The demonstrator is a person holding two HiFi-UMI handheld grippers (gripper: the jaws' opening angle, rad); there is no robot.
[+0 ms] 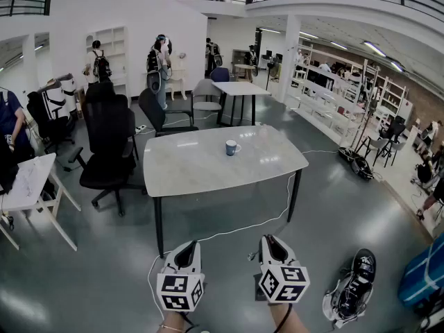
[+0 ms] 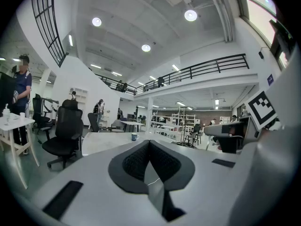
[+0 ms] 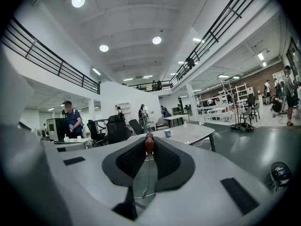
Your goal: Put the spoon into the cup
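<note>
Clenched on the brown end of the spoon [image 3: 149, 145], the right claw [image 1: 271, 241] holds it upright between its pads, with the tip poking just above them. Just to its left, the left claw [image 1: 189, 245] is closed with nothing in it. Well ahead of both claws, the cup [image 1: 232, 147] stands on the desk [image 1: 201, 168], far from the spoon.

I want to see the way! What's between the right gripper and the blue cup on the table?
Head view: glossy grey floor crossed by a thin white cable, then bare pale marbled tabletop before the blue-and-white cup.
</note>
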